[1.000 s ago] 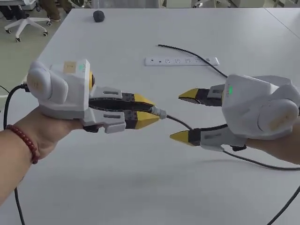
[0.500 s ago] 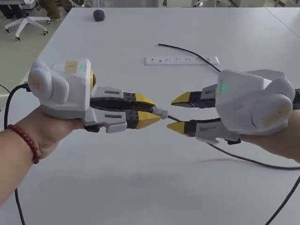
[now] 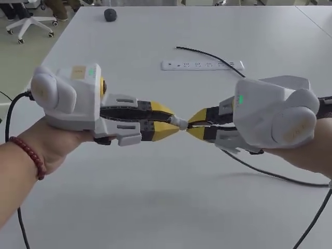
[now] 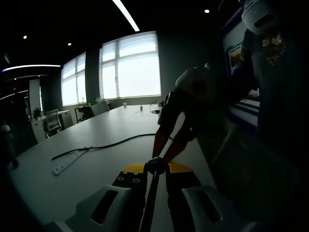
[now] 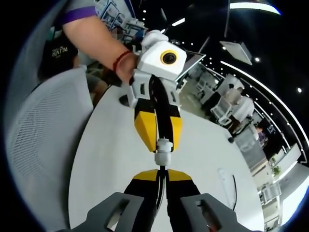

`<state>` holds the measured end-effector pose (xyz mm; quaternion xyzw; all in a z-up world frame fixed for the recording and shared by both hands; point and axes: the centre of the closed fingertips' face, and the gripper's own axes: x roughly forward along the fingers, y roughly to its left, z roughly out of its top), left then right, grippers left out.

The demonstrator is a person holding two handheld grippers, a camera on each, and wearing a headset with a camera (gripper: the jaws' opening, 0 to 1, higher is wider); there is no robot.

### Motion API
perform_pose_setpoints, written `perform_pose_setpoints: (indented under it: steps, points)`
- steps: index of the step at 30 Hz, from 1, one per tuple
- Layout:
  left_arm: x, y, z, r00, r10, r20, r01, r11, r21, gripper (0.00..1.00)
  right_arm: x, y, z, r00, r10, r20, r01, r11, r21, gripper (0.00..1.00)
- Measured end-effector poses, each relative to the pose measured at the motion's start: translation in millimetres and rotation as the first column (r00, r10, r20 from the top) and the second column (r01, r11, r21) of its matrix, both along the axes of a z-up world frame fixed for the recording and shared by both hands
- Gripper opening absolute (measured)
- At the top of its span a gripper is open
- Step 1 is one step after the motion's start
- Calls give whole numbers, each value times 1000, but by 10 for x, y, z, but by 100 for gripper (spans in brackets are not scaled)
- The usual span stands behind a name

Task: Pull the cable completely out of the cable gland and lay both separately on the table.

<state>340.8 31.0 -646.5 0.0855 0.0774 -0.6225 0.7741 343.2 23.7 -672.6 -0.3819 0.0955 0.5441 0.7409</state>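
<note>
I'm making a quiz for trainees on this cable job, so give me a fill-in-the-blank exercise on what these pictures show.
The left tongs hold the ____ at their tips.
The right tongs are shut on the black ____ right beside it.
The white power strip lies on the ____.
Missing words: gland; cable; table.

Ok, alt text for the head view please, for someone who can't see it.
Two handheld grippers meet tip to tip above a white table: the left gripper shut on a cable gland, the right gripper shut on the black cable beside it. A power strip lies on the table behind them.
</note>
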Motion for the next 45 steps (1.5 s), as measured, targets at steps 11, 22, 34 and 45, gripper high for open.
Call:
perform_pose_setpoints:
  steps: [11, 22, 34, 45]
  points:
    - [21, 40, -13, 1000, 7, 1, -7, 1000, 7, 16, 73, -186, -75, 1000, -30, 10, 30, 999, -45, 0]
    - [24, 53, -23, 1000, 10, 0, -10, 1000, 7, 16, 101, -278, -109, 999, -47, 11, 47, 997, -62, 0]
    - [17, 105, -23, 1000, 18, -2, -18, 1000, 8, 16, 120, -381, -142, 998, -66, 7, 66, 995, -79, 0]
    - [16, 134, -62, 1000, 25, -4, -25, 1000, 19, 16, 148, -493, -213, 996, -86, -1, 85, 992, -98, 0]
